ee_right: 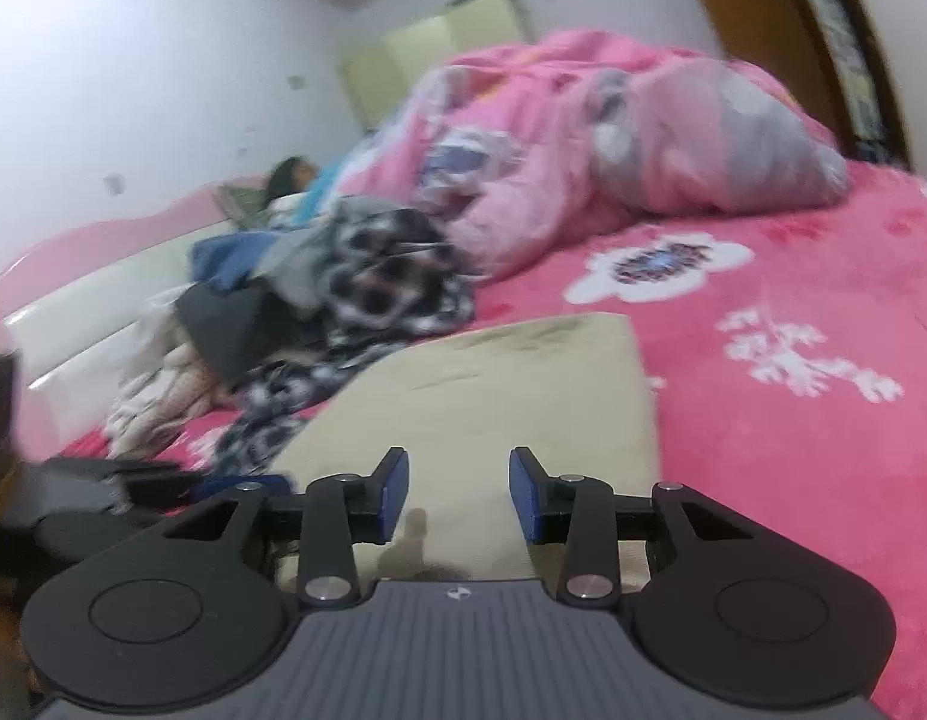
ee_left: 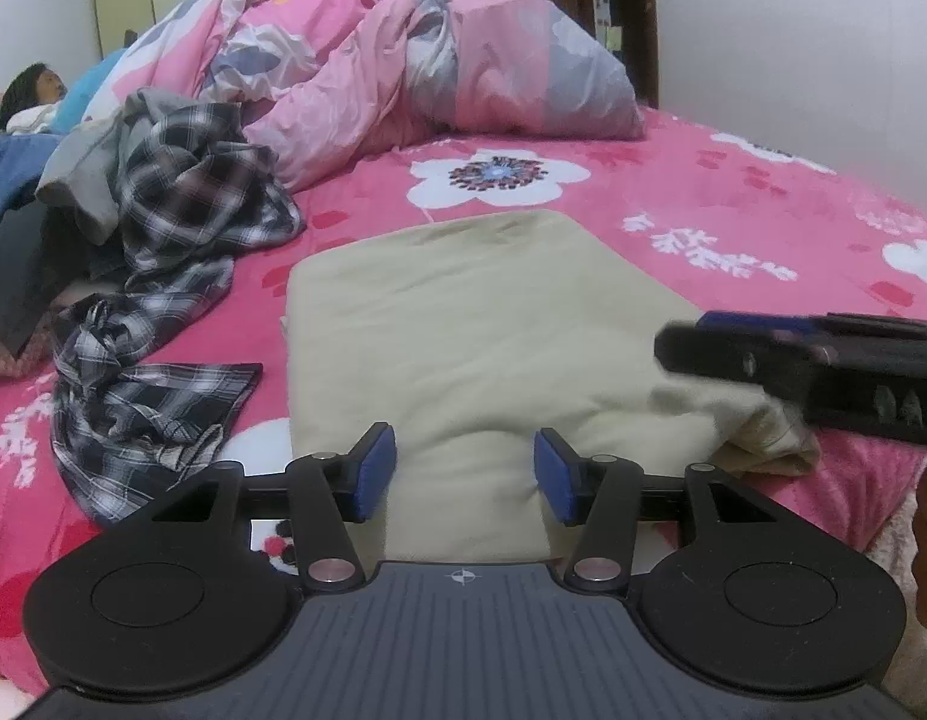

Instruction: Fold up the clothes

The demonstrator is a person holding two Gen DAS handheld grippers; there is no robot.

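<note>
Jaws of both the left gripper [ee_left: 466, 474] and right gripper [ee_right: 459, 495] stand apart, empty, over the folded beige cloth [ee_left: 463, 324] on the bed [ee_left: 733, 204]. Soft, light, floppy; best pinched at a near corner.

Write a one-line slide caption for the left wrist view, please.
Open left gripper above a folded beige garment on the pink floral bed, plaid shirt beside it.

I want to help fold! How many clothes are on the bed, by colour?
Beige, folded: 1
Black-and-white plaid: 1
Grey: 1
Blue: 1
Total: 4 that I can make out; the pile may hide more.
</note>
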